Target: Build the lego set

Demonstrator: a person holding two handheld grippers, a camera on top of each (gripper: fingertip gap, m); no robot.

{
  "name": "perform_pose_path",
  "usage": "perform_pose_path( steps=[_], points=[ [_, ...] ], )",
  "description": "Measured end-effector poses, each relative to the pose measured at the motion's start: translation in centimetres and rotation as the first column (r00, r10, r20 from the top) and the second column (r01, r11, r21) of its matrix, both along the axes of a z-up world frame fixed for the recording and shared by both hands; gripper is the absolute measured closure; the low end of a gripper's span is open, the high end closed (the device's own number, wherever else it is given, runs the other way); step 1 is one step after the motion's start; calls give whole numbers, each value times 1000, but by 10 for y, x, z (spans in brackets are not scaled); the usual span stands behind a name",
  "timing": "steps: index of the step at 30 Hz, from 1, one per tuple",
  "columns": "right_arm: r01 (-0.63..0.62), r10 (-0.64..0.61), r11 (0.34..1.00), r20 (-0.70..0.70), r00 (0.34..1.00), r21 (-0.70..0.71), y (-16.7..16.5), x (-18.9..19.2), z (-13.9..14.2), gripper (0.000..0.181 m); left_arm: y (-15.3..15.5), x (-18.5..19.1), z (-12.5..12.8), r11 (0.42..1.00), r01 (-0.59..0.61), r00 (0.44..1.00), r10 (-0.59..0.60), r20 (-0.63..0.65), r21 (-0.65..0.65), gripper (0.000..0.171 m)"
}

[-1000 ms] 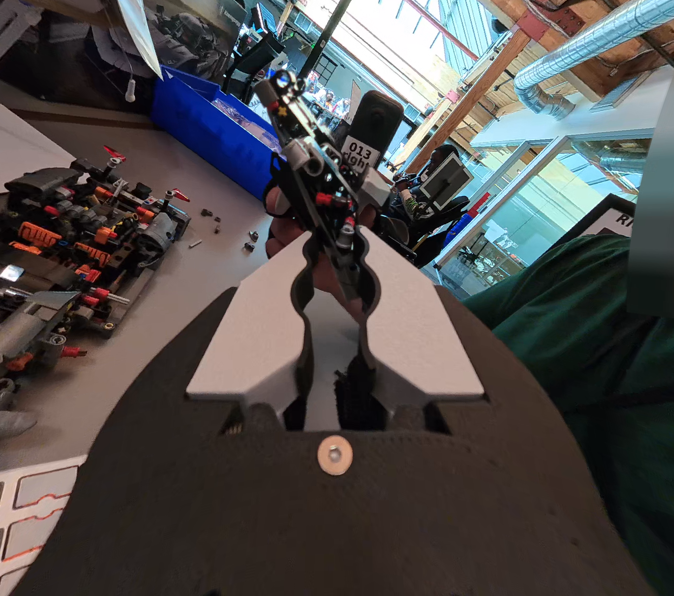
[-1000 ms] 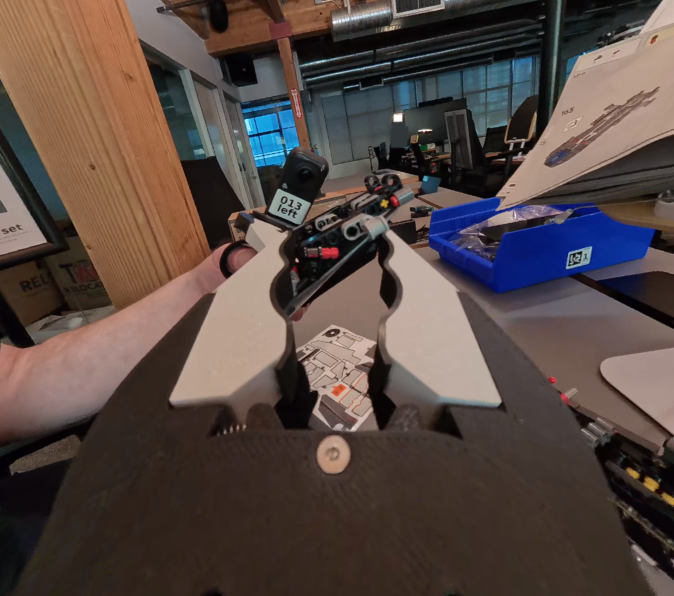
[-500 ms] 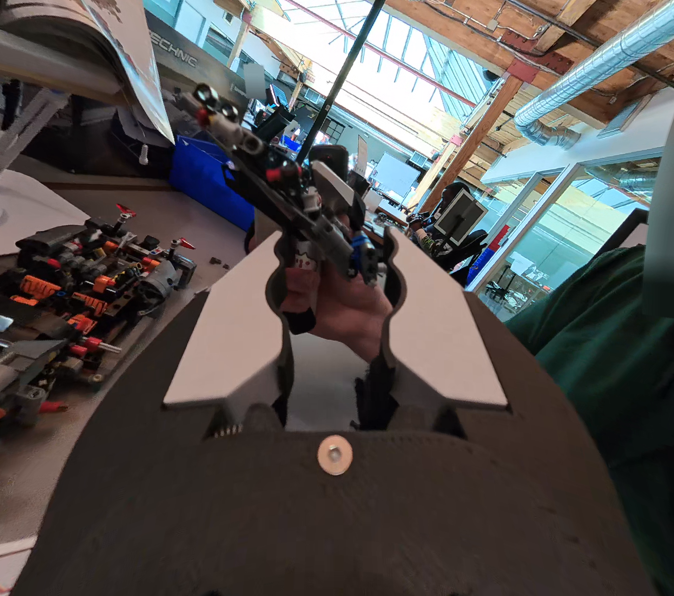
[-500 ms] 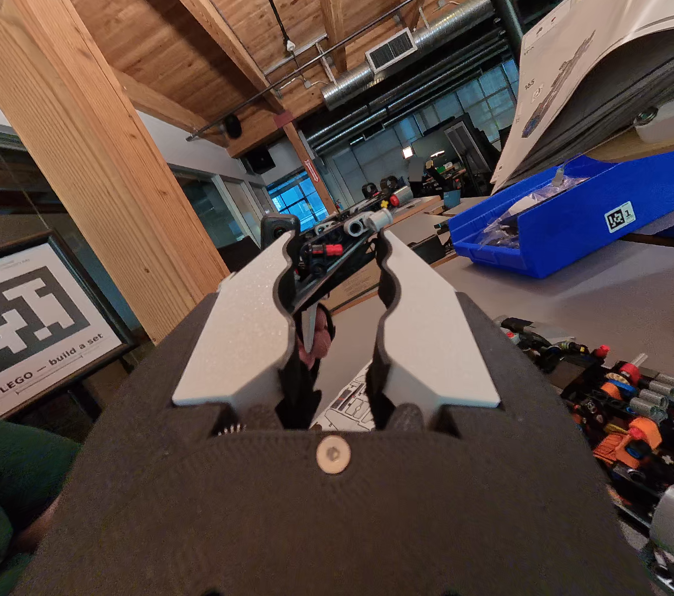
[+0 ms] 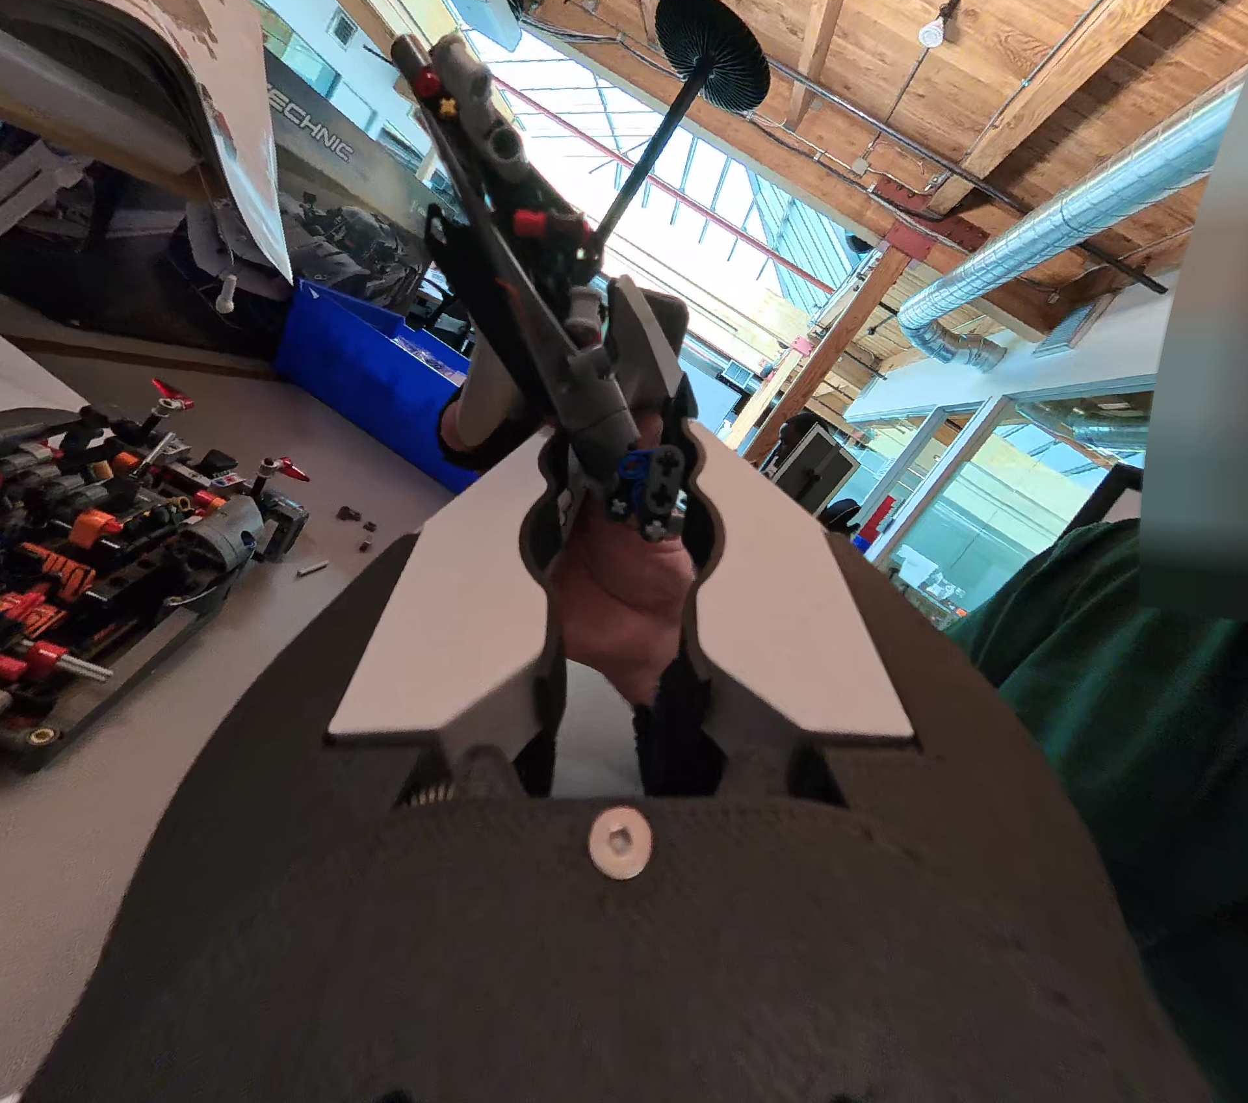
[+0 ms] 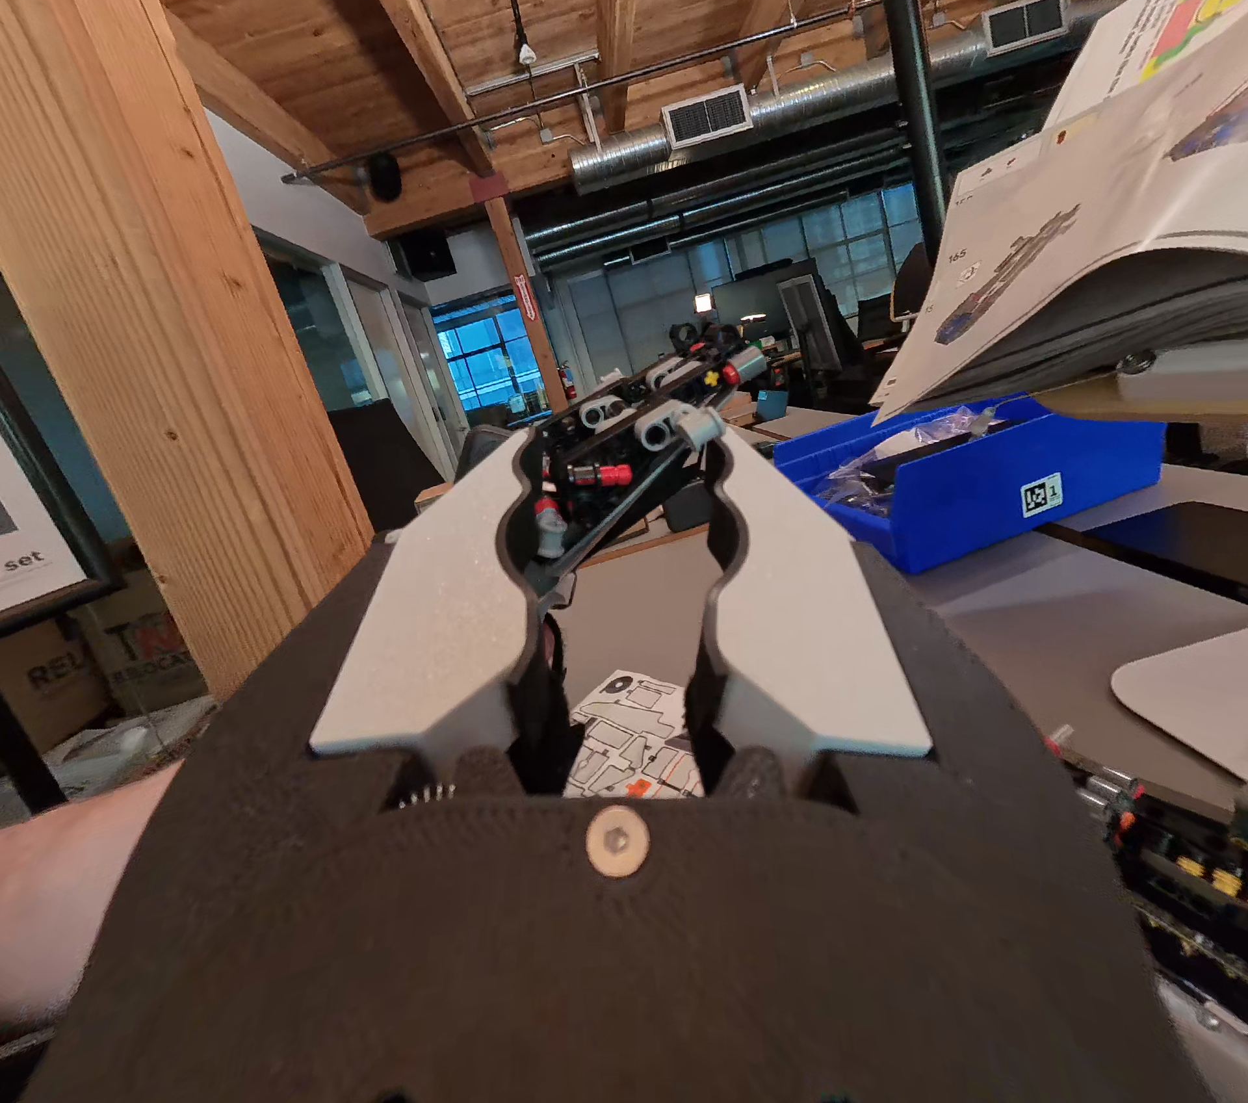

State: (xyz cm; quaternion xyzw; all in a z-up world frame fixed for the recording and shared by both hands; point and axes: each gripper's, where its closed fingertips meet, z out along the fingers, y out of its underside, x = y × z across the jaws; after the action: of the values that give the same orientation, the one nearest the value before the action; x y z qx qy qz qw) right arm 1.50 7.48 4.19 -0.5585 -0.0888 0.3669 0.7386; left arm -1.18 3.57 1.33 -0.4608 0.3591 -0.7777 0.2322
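Note:
A long black and grey lego sub-assembly point(image 5: 500, 206) with red pins is held up in the air above the table. My left gripper point(image 5: 618, 449) is closed on its lower end, where a black piece with a blue pin sits between the pads. My right gripper point(image 6: 621, 442) is shut on the same sub-assembly point(image 6: 675, 388), which points away and up from it. In the left wrist view the right gripper point(image 5: 567, 368) faces me, with a hand behind it. The large lego model point(image 5: 121, 544) lies on the table to the left; its edge also shows in the right wrist view point(image 6: 1182, 854).
A blue bin point(image 5: 358, 341) with bagged parts point(image 6: 979, 483) stands at the back of the grey table point(image 5: 283, 631). An open instruction booklet point(image 6: 1114, 233) hangs over it. Small loose parts point(image 5: 358, 523) lie near the model. A sticker sheet point(image 6: 628, 740) lies below my right gripper. A wooden post point(image 6: 155, 260) stands left. There is about 6 centimetres between the tips of the two grippers.
The sub-assembly has been turned and now tilts up to the left in the left wrist view. My left jaws widened, then narrowed onto its lower end. The right gripper tipped up and came back down.

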Motion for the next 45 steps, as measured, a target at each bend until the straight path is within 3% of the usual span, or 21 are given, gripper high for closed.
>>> perform_pose_path(
  steps=[5, 8, 18, 28, 45],
  points=[
    [56, -58, 998, 39, 998, 37, -4, 13, 5, 133, 2, -1, -1, 1000, -4, 1000, 4, -14, 9, 142],
    [83, -85, 996, 68, 994, 40, -4, 16, 4, 147, 2, -2, 0, 1000, -13, 1000, 13, -12, 12, 142],
    [69, -72, 997, 111, 991, 24, -9, 14, 4, 164, 13, -6, -1, 997, -75, 997, 76, -19, 35, 145],
    [56, -66, 996, 169, 983, 67, -16, 6, 9, 170, 22, -9, -5, 990, -122, 991, 125, -51, 65, 148],
    [16, -21, 999, 144, 989, 34, -13, 1, 6, 170, 28, -13, -5, 981, -145, 987, 152, -49, 125, 148]
  ],
)
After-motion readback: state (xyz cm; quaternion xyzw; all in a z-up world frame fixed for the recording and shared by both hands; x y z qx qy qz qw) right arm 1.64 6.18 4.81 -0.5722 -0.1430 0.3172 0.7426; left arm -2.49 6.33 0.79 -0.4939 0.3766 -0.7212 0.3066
